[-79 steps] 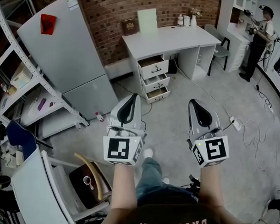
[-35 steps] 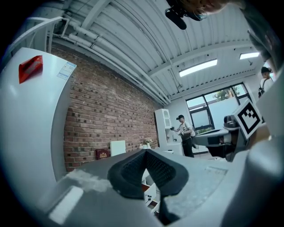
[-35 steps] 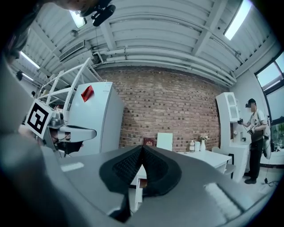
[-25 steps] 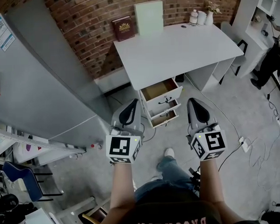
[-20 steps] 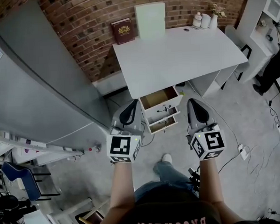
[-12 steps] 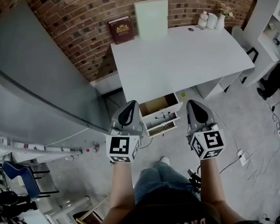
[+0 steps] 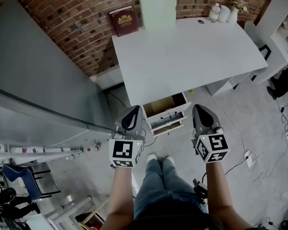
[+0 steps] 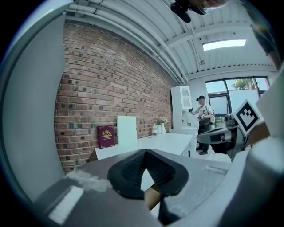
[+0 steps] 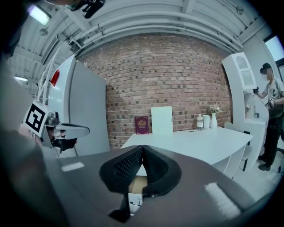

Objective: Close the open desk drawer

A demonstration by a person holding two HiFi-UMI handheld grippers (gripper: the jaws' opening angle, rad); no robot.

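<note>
The white desk point(image 7: 189, 49) stands against the brick wall, its drawer stack below the front edge. The top drawer point(image 7: 165, 106) is pulled out and shows a brown, empty-looking inside; the two drawers point(image 7: 168, 122) under it stick out a little. My left gripper point(image 7: 134, 109) hangs left of the stack and my right gripper point(image 7: 201, 107) right of it, both short of the drawers and touching nothing. Both are shut and hold nothing. The pads of the left gripper point(image 8: 145, 151) meet at the tip, as do those of the right gripper point(image 9: 142, 147), with the open drawer point(image 9: 135, 184) visible behind them.
A red book point(image 7: 124, 21), a pale board point(image 7: 157, 5) and small bottles point(image 7: 216, 12) stand at the desk's back. A grey fridge point(image 7: 34, 83) flanks the desk's left. A cable and power strip point(image 7: 248, 156) lie on the floor at right. A person point(image 9: 271, 106) stands at the far right.
The desk and drawers have come closer in the head view. Both grippers moved forward and lower towards the drawer stack, still shut and side by side.
</note>
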